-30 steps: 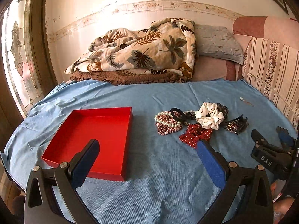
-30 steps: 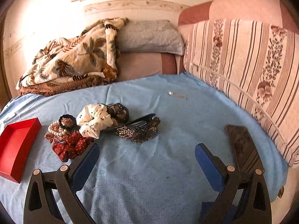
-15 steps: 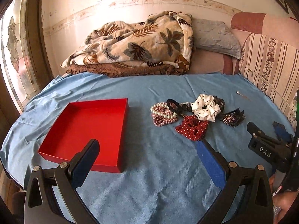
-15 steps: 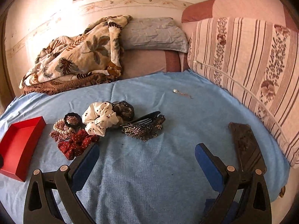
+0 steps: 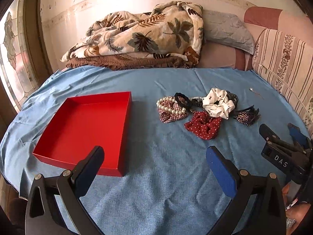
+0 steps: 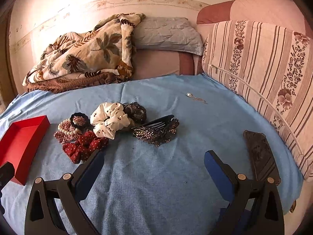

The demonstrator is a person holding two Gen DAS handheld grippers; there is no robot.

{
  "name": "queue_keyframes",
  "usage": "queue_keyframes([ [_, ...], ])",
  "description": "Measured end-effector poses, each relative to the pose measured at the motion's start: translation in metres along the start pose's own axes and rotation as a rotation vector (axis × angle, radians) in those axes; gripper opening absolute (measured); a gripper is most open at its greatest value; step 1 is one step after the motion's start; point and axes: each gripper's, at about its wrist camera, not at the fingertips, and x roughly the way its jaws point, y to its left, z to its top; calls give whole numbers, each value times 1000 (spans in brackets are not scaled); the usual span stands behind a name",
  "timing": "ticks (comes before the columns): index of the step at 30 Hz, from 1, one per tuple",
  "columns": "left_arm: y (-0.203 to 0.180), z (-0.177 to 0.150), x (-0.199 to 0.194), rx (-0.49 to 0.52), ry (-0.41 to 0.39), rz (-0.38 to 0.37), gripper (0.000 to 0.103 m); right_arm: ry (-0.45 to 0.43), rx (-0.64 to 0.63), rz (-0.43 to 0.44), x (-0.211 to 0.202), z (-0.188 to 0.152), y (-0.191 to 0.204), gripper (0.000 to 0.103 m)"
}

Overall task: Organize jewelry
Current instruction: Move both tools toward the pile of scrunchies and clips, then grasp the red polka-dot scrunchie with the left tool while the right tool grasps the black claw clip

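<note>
Both grippers drawn back slightly from the pile: left gripper (image 5: 154, 163) and right gripper (image 6: 153, 165) released and empty; red scrunchie (image 6: 84, 146), white scrunchie (image 6: 109, 119), pearl bracelet (image 5: 171, 107) heaped right of red tray (image 5: 82, 129); take the outermost piece first, pinching low.

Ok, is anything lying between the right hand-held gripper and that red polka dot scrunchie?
Nothing visible is in the way. The right hand-held gripper is open, and the red polka dot scrunchie lies just ahead of its left finger, at the near edge of the pile, with only bare blue bedspread around the fingers.
</note>
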Motion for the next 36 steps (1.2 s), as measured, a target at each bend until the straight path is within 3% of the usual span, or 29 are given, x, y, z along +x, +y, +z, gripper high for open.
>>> queue_keyframes([
  [13, 27, 5, 21, -44, 47, -13, 103, 84, 39, 36, 20, 2, -7, 103],
  [18, 37, 21, 29, -92, 78, -91, 103, 136, 45, 71, 41, 14, -15, 103],
  [24, 11, 42, 48, -56, 100, -142, 103, 146, 0, 79, 74, 40, -27, 103],
  [31, -34, 51, 87, 19, 146, -182, 103, 181, 51, 135, 104, 57, -48, 100],
  [36, -57, 50, 122, 47, 210, -206, 90, 233, 149, 208, 118, 57, -59, 99],
])
